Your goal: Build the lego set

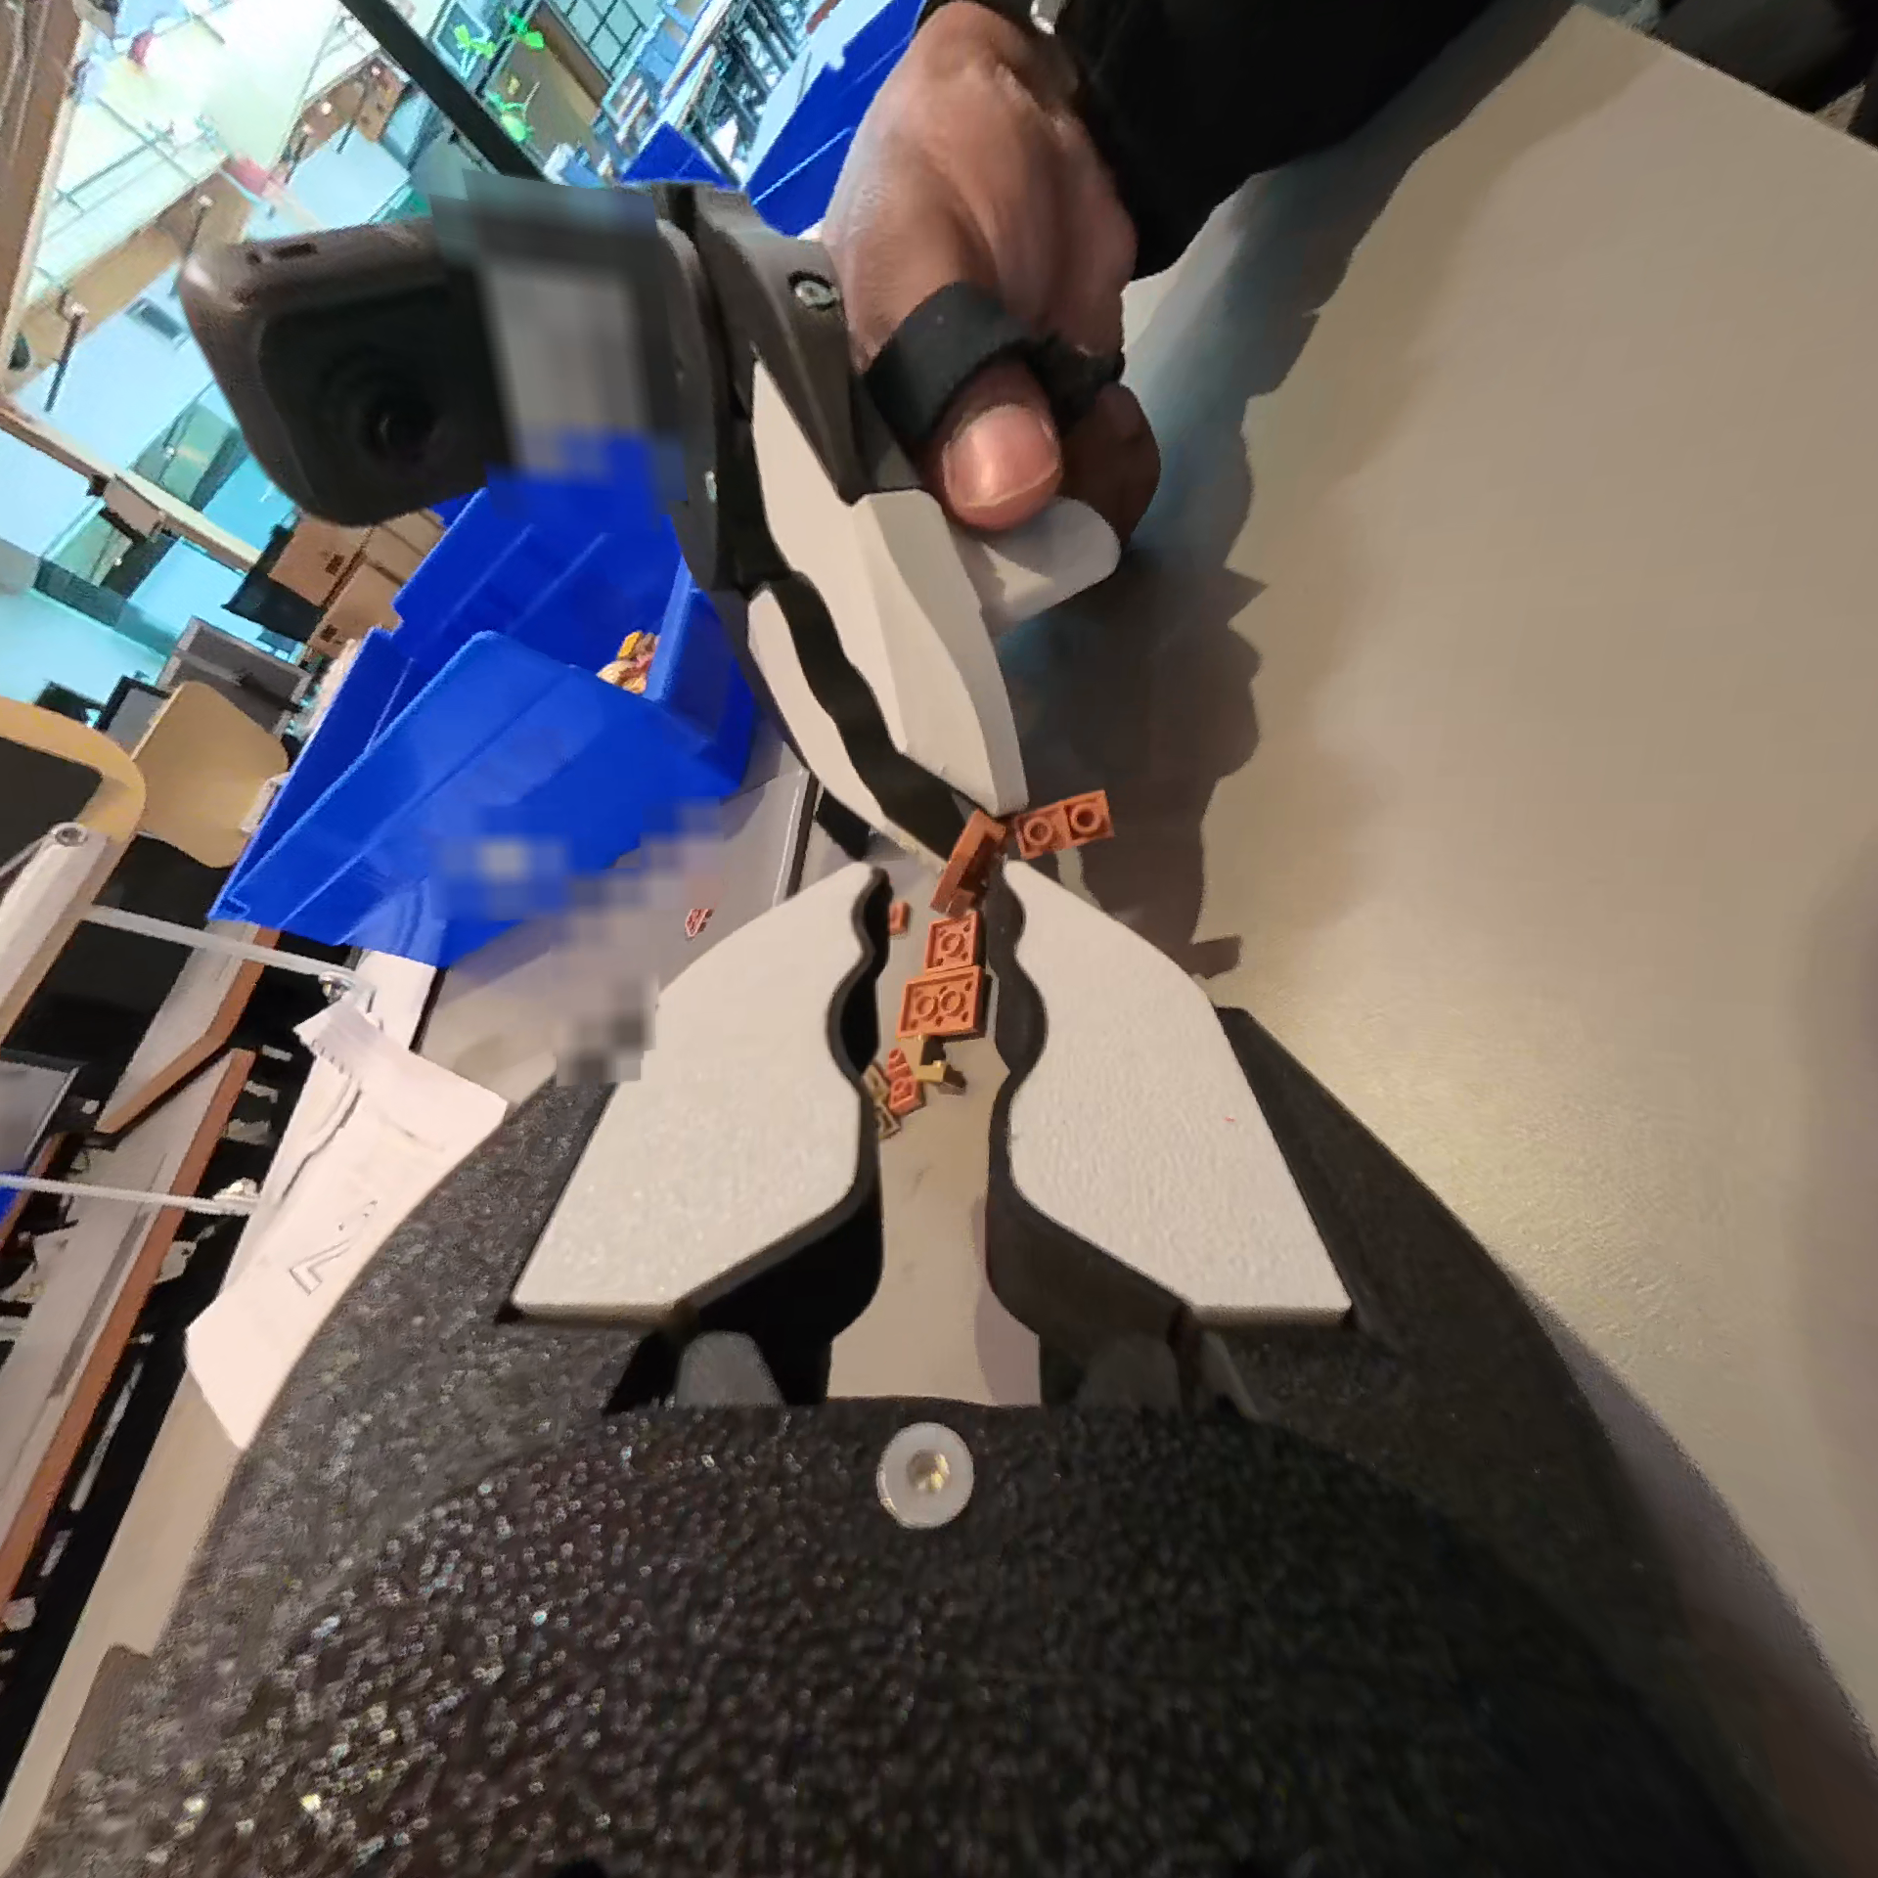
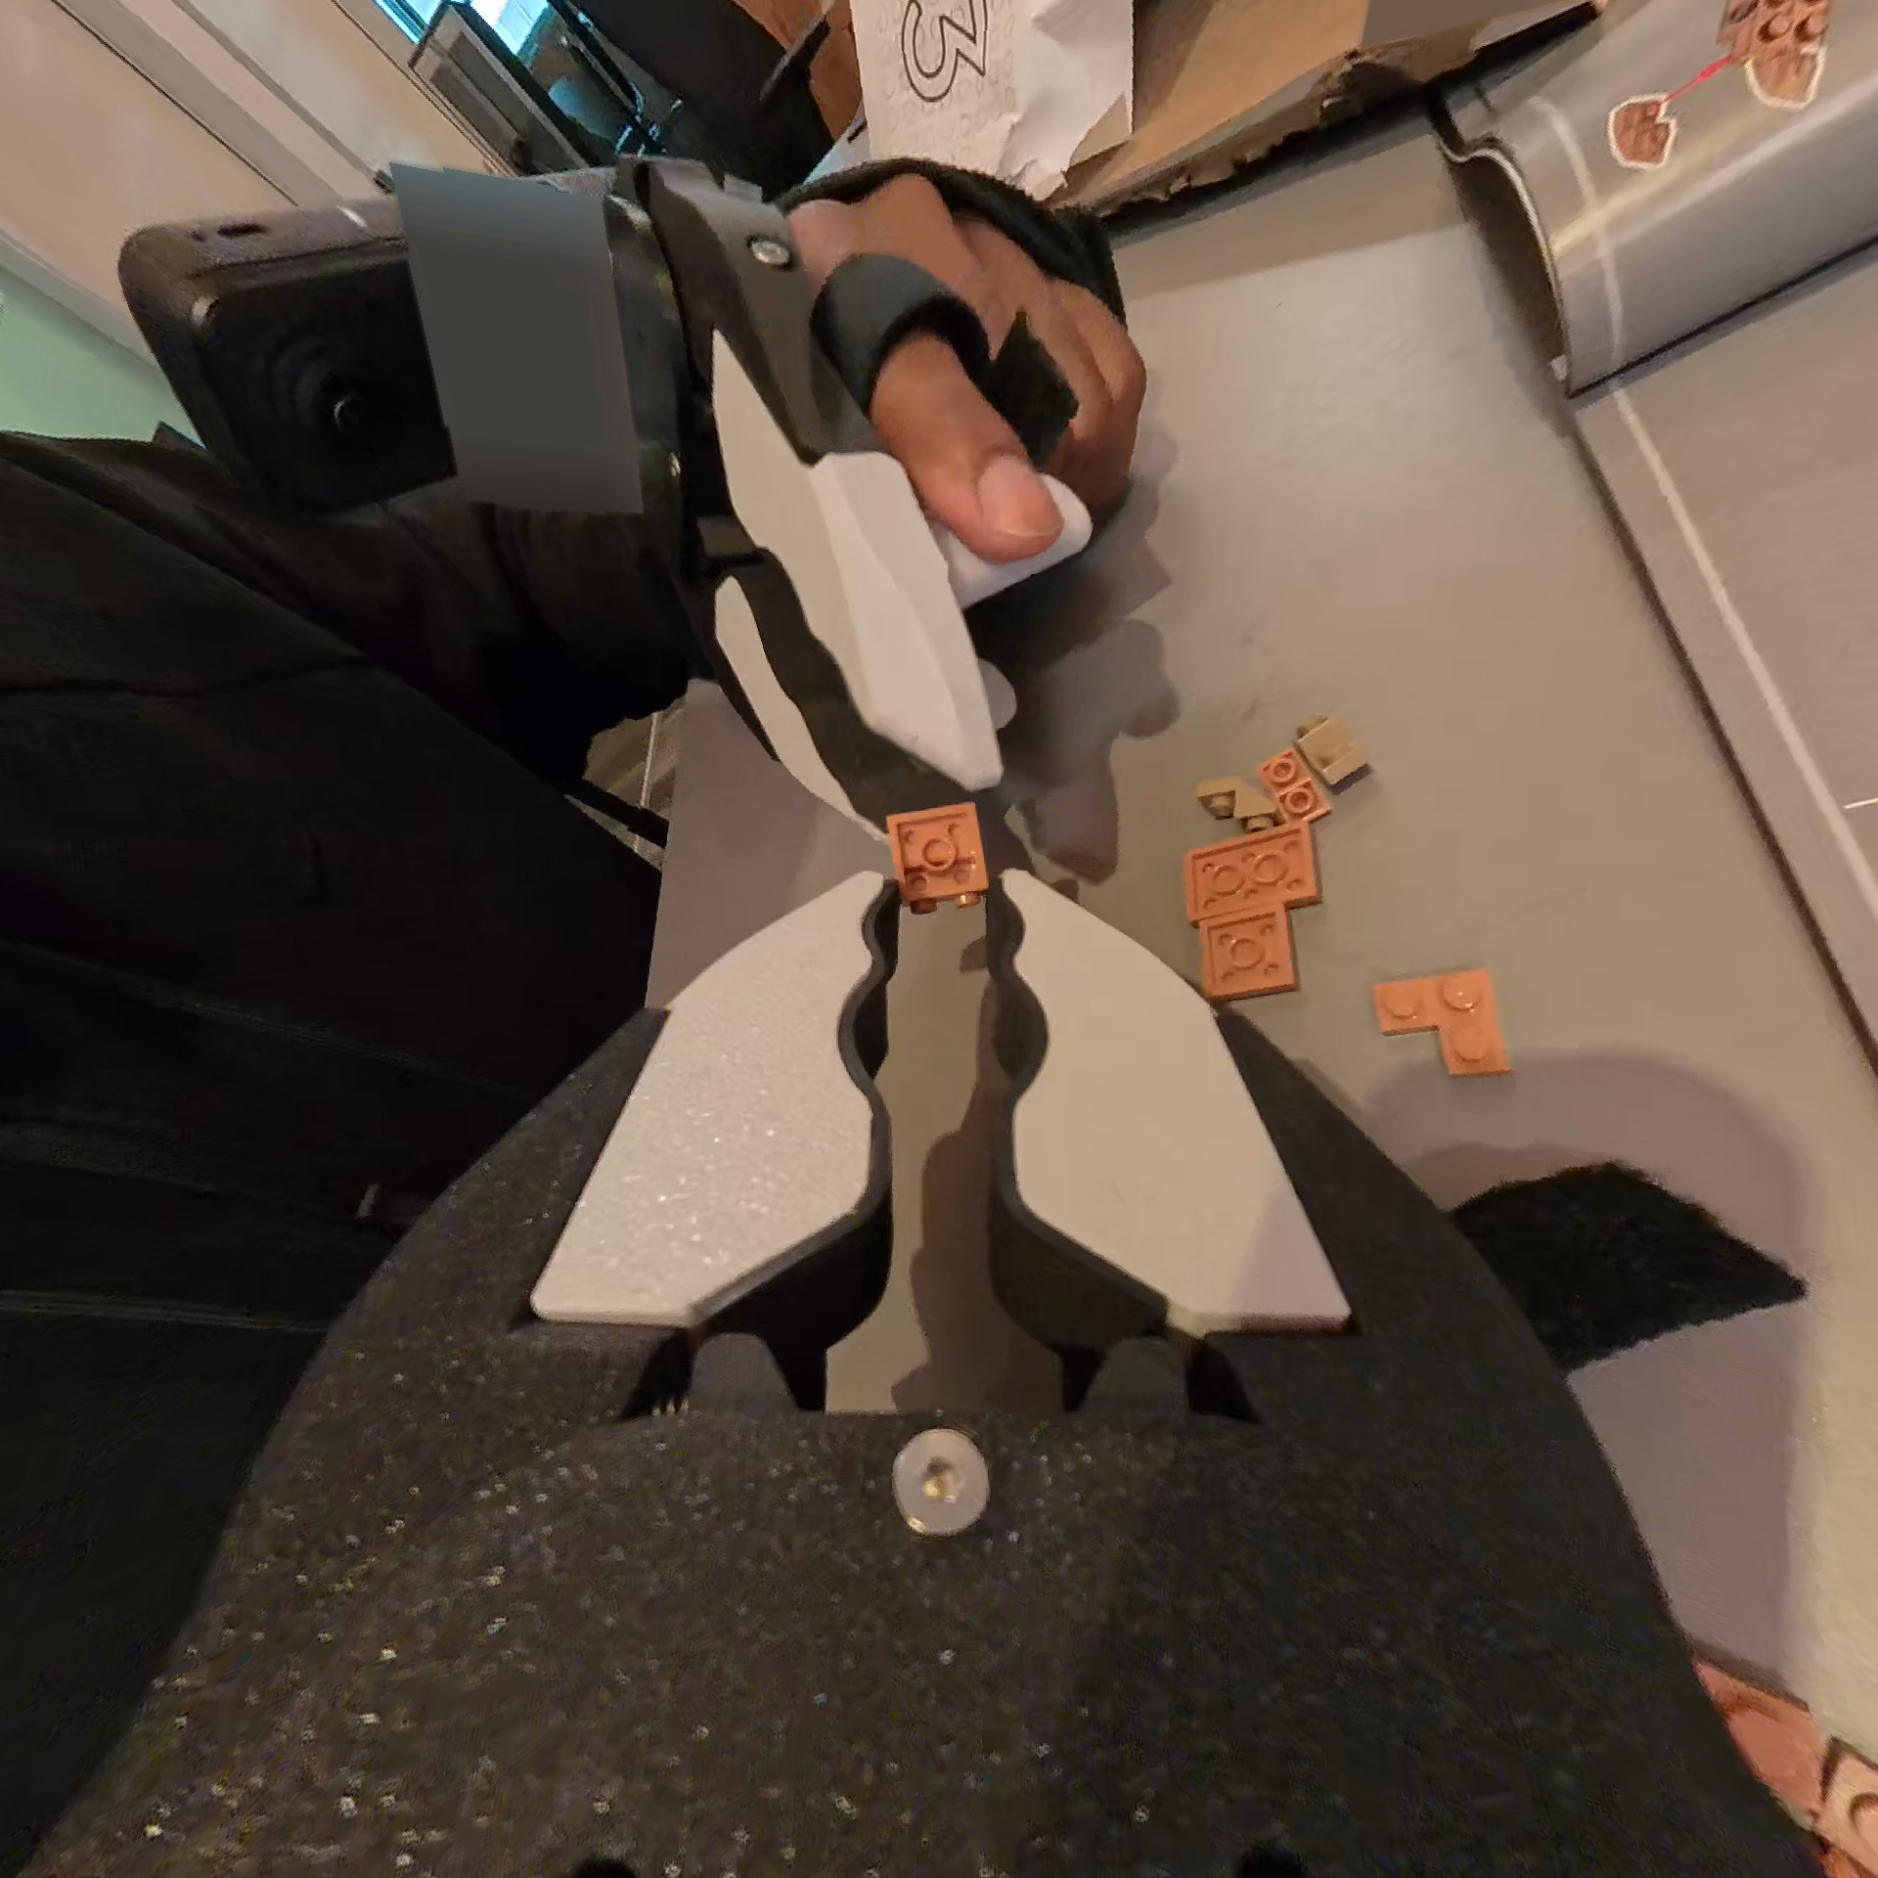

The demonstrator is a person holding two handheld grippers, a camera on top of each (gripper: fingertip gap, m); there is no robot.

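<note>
The two grippers meet tip to tip above the grey table. My right gripper is shut on a small orange square plate, seen from its underside, whose lower edge fills the space between the pads. In the left wrist view the right gripper comes down from above with the plate seen edge-on. My left gripper has its jaws a little apart. The plate leans against its right fingertip, with clear space to the other pad. In the right wrist view the left gripper ends at the plate's top edge.
Loose pieces lie on the table: an orange L-shaped plate, two flat orange plates, a small orange plate and tan bits. Blue bins stand beyond. Cardboard, a paper sheet and a grey sheet lie at the far edge. My left and right fingertips are right by each other.
</note>
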